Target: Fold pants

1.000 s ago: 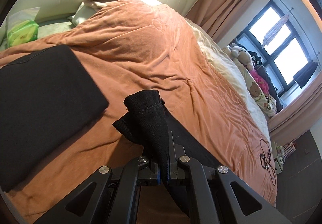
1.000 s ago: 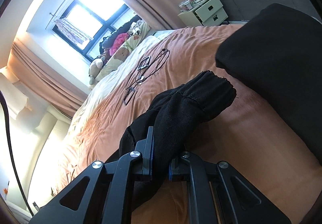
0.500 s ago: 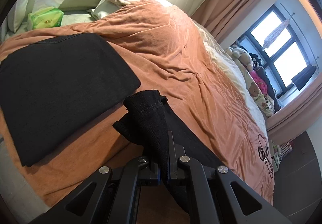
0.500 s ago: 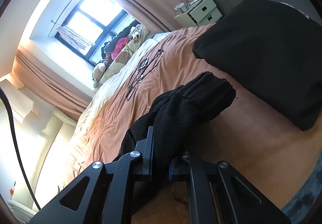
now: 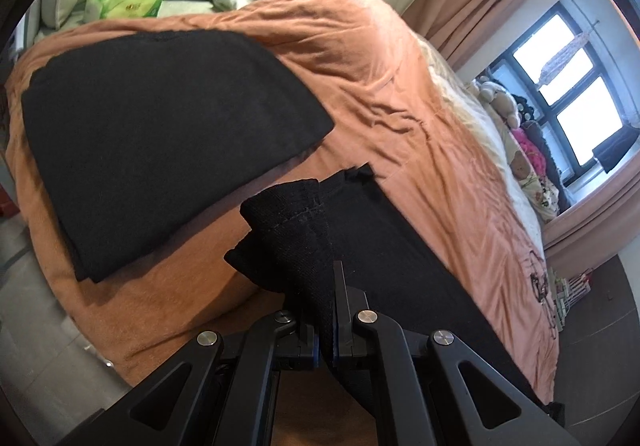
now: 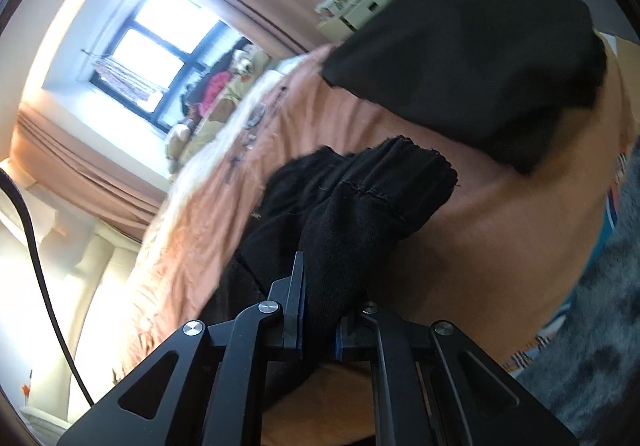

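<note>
Here, both tongs were clamped on the black pants (image 5: 384, 246). The left gripper (image 5: 327, 310) had its jaws drawn narrow, pinching a bunched hem end of the fabric that stood up past the fingertips in a crumpled peak. The right gripper (image 6: 320, 302) was likewise closed on cloth, a thicker roll of the other hem end, with a stitched seam line visible across the roll just beyond the pads.

Landmark: the orange bedcover (image 5: 380, 57). The pants lay on the orange bedcover, the held ends lifted off it, the remaining fabric trailing back along the cover beneath and beside each gripper. In the left wrist view the trailing leg ran as a flat dark band toward the lower right of the cover.

A second dark item, a folded black garment (image 5: 160, 133), lay flat on the orange bedcover, apart from the held hem, with a strip of bare cover between them. In the right wrist view the same folded garment (image 6: 472, 61) sat toward the near edge of the cover.

At the head end of the orange bedcover: a green tissue pack (image 5: 126, 1) beside pale pillows. Beyond the far side of the cover: soft toys (image 5: 500, 101) under a window (image 5: 568, 85) with brown curtains. Right wrist view was motion-blurred; fine detail on the cover could not be read.
</note>
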Tool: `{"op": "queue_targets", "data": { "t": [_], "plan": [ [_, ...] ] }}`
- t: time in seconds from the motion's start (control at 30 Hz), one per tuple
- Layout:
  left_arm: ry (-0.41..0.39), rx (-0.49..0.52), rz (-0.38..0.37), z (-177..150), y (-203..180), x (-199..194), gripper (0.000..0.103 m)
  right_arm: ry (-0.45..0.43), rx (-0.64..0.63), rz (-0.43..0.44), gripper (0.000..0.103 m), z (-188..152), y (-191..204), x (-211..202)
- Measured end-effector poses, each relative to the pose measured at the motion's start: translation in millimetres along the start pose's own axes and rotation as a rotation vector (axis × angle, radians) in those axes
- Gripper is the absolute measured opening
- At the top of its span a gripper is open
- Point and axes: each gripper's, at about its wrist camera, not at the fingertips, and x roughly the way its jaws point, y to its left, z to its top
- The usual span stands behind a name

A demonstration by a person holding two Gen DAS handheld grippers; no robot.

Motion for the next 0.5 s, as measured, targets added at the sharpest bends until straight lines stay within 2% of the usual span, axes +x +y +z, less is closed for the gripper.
{"op": "queue_targets", "data": {
  "t": [0.13,0.2,0.3,0.4,0.43,0.5],
  "plan": [
    [0.045,-0.005,0.046,-11,13,18,0.004,0.037,0.029,-0.072,0.011,-8,-8,15],
    [0.064,-0.005,0.057,-17,17,22,0.004,0.038,0.042,-0.068,0.013,-10,-8,13],
    [0.073,-0.024,0.05,-21,23,23,0.006,0.039,0.017,-0.072,0.023,-13,-2,5],
    [0.087,-0.044,0.036,-28,25,25,0.019,0.033,-0.03,-0.086,0.033,-17,11,-8],
    [0.091,-0.047,0.031,-31,25,26,0.025,0.026,-0.045,-0.086,0.039,-16,15,-12],
    [0.097,-0.049,0.022,-37,25,27,0.028,0.022,-0.094,-0.085,0.046,-17,32,-19]
  ]
}}
